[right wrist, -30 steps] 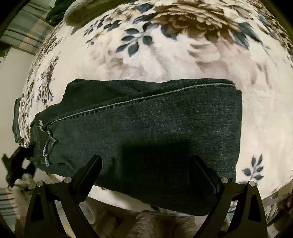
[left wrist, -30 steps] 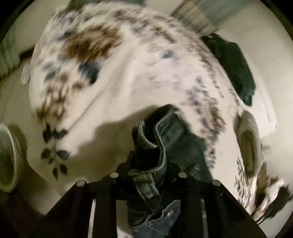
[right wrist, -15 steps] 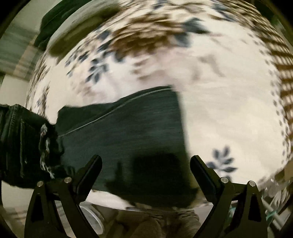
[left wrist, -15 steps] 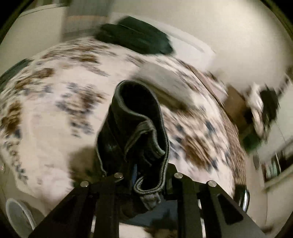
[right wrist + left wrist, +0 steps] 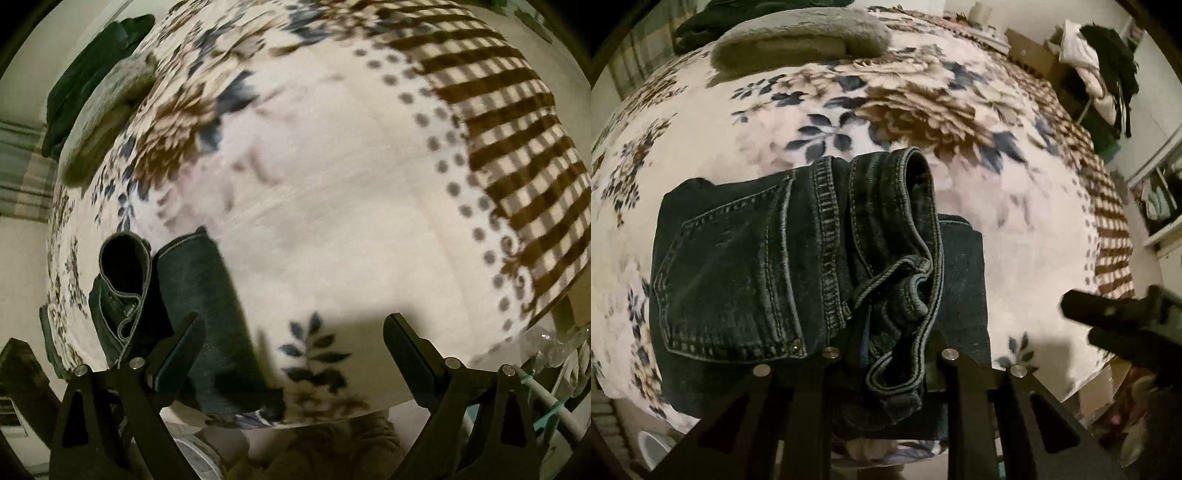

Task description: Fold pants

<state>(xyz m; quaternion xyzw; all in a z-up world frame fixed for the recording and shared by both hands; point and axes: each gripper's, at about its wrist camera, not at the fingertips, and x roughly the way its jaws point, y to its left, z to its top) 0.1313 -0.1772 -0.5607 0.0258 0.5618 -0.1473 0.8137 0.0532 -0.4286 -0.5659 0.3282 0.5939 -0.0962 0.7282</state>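
The dark denim pants (image 5: pixel 746 266) lay folded on the bed's floral blanket (image 5: pixel 1015 206), their back pocket facing up at about nine o'clock in the left wrist view and the waistband (image 5: pixel 908 258) doubled over toward the centre. The left tongs (image 5: pixel 886 354) were pressed together on that waistband at six o'clock, denim bunched between the two fingers and hanging slightly past them toward the camera. Beneath the waistband a flat lower layer of the pants reached out to about four o'clock on the blanket. A grey folded cloth (image 5: pixel 798 40) sat on the blanket at twelve o'clock, with a dark green garment (image 5: pixel 701 26) just behind it at eleven. At three o'clock, off the bed, a heap of white and black clothes (image 5: pixel 1100 66) hung over something I could not make out. The right tongs (image 5: pixel 291 354) were spread wide and held nothing; in their own blurred view the pants (image 5: pixel 207 317) lay at eight o'clock, the left finger just over the denim, whether touching I could not tell. The blanket's brown checked border (image 5: pixel 509 147) ran at two o'clock. The right tongs also showed as a dark blurred shape at four o'clock in the left wrist view, apart from the pants.
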